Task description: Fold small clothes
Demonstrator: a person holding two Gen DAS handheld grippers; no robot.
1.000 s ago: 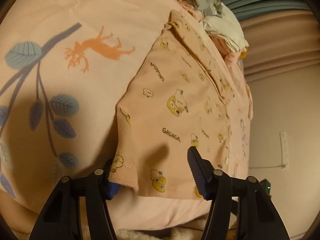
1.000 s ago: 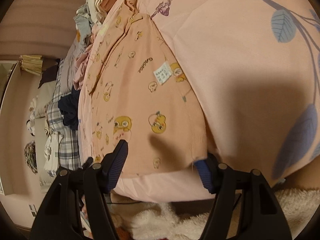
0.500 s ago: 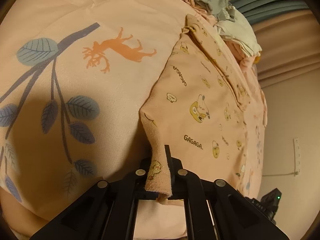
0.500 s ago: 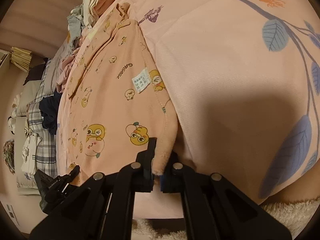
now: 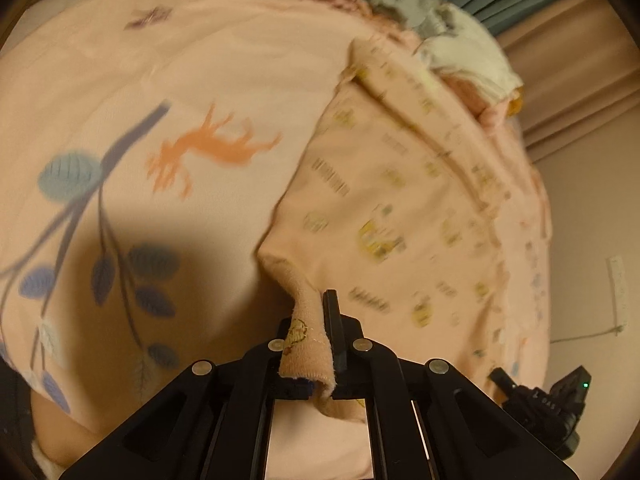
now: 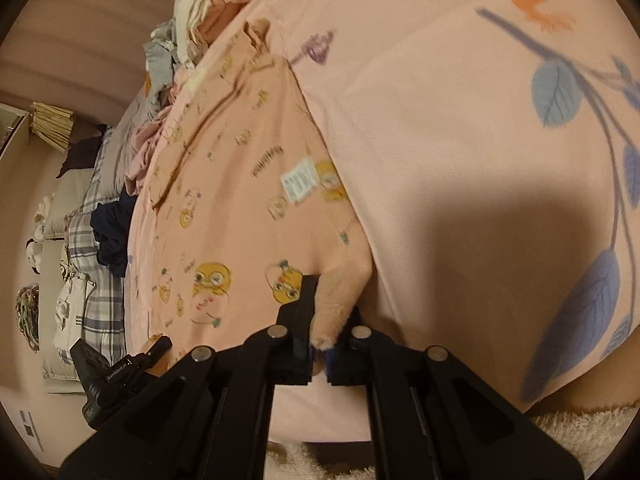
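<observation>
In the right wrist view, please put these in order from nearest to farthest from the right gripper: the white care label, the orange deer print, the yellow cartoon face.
From the right gripper, shut on the pink shirt:
1. Yellow cartoon face, just left of the fingers.
2. White care label, higher on the shirt.
3. Orange deer print, on the bedcover, top right.

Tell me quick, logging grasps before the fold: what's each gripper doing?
Left gripper: closed on a corner of the pink printed garment.
Right gripper: closed on the same garment's other near corner.
</observation>
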